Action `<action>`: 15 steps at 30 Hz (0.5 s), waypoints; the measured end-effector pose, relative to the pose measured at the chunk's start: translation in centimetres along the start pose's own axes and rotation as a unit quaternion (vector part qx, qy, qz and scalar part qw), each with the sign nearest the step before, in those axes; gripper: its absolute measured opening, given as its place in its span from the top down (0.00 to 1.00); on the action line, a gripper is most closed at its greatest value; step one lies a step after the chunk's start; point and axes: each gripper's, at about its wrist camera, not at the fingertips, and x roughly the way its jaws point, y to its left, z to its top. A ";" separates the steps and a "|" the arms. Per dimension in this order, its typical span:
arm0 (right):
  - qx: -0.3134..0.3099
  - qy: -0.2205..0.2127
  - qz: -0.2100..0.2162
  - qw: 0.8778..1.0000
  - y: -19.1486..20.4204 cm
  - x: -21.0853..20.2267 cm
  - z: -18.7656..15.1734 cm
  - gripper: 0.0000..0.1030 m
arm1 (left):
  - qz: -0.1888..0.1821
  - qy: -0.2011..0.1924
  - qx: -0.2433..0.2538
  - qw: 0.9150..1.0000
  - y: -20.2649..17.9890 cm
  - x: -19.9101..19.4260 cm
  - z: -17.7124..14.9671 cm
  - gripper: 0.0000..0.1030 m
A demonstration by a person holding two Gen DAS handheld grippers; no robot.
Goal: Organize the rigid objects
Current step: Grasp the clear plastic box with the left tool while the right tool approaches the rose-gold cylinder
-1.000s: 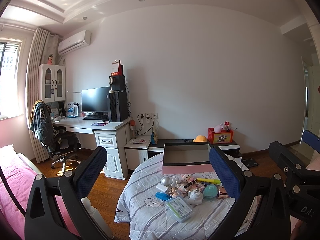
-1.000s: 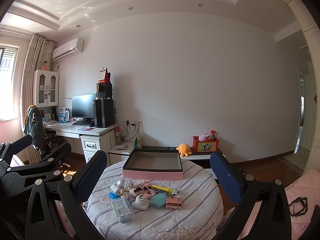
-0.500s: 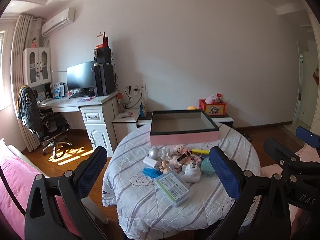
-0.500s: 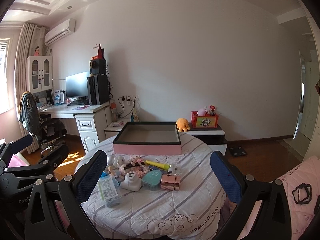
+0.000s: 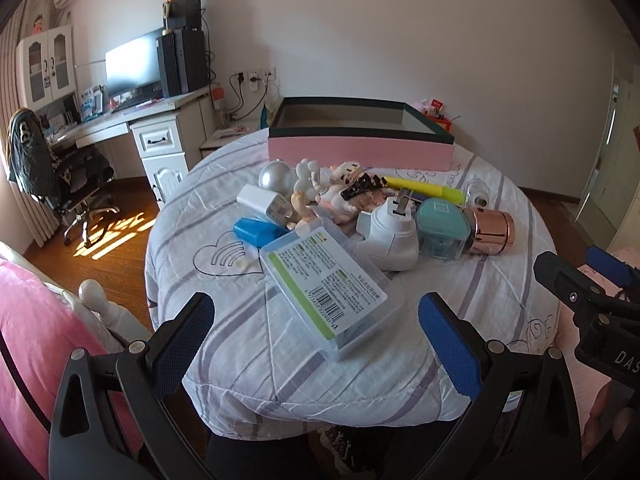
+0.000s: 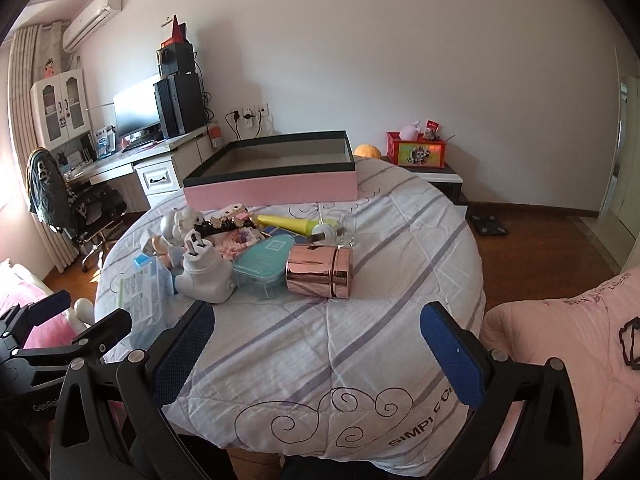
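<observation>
So both grippers hung at the near edge of the round table (image 6: pixel 360 344), jaws spread wide and holding nothing. Left gripper (image 5: pixel 316 332) sat just short of the clear plastic case (image 5: pixel 324 284) with the green label. Past it were the blue eraser (image 5: pixel 256 232), the white plug adapter (image 5: pixel 388 236), the teal box (image 5: pixel 442 232) and the rose-gold tin (image 6: pixel 320 272) lying on its side, all bunched mid-table. Right gripper (image 6: pixel 316 340) faced that tin across bare cloth. The pink tray (image 6: pixel 272 188) sat at the far edge behind the pile.
</observation>
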 end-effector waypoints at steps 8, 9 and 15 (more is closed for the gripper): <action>0.006 0.022 0.013 1.000 -1.1 3.2 -0.1 0.00 | 0.004 0.025 -0.012 1.000 -0.8 4.1 0.6 0.00; 0.005 0.022 0.014 1.000 -1.1 3.6 -0.1 0.00 | -0.001 0.028 -0.015 0.999 -0.5 4.4 0.6 0.00; 0.006 0.029 0.000 1.000 -1.1 5.7 0.5 0.00 | -0.023 0.045 -0.022 0.998 0.4 6.4 0.5 0.13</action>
